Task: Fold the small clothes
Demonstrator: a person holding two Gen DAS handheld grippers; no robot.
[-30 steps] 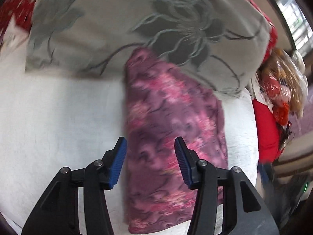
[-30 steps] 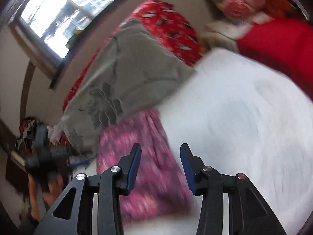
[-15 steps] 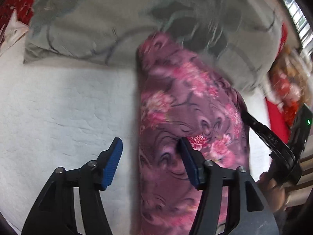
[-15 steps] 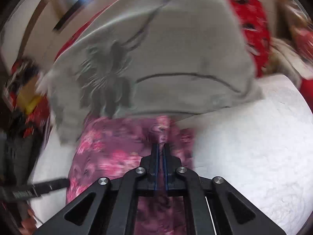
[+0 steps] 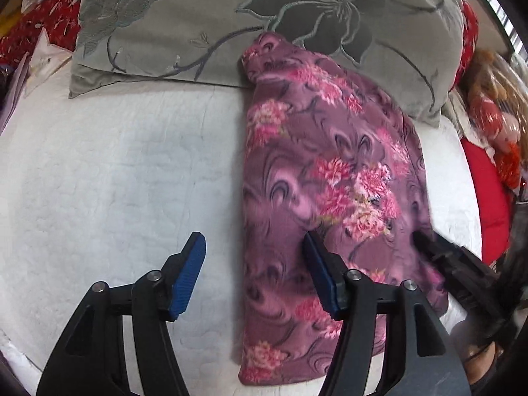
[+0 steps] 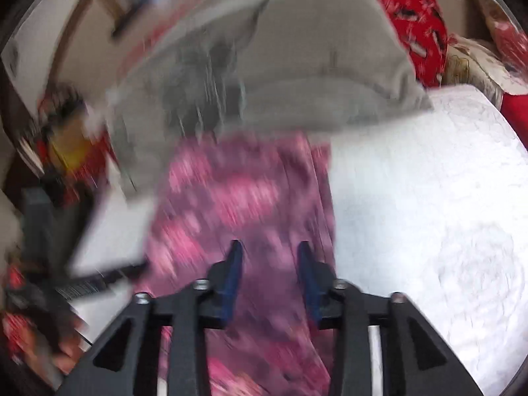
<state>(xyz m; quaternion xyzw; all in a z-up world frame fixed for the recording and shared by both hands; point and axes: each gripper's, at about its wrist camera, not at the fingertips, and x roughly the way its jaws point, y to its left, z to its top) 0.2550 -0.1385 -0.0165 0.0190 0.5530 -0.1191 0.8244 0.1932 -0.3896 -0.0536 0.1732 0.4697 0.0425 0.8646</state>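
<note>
A purple garment with pink flowers [image 5: 316, 178] lies folded into a long narrow strip on the white quilted bedcover [image 5: 115, 171]. In the left wrist view it runs from just above centre down to the bottom edge, right of the middle, and its upper end touches the lower edge of a grey pillow with an embroidered flower [image 5: 264, 10] that fills the top of the frame.

The left gripper [image 5: 254, 260] stands wide open at the bottom of that view with nothing between its fingers. Its blue right pad [image 5: 318, 275] sits over the cloth, its left pad over bare bedcover, and the garment's left edge passes between them.

In the blurred right wrist view the garment [image 6: 244, 204] fills the lower centre, with the grey pillow [image 6: 297, 66] above it and the white bedcover [image 6: 429, 198] to the right. The right gripper [image 6: 269, 275] is partly open over the cloth, gripping nothing. It also shows in the left wrist view at the lower right [image 5: 462, 274], against the garment's right edge.

A red patterned fabric [image 6: 415, 16] lies behind the pillow at upper right.
</note>
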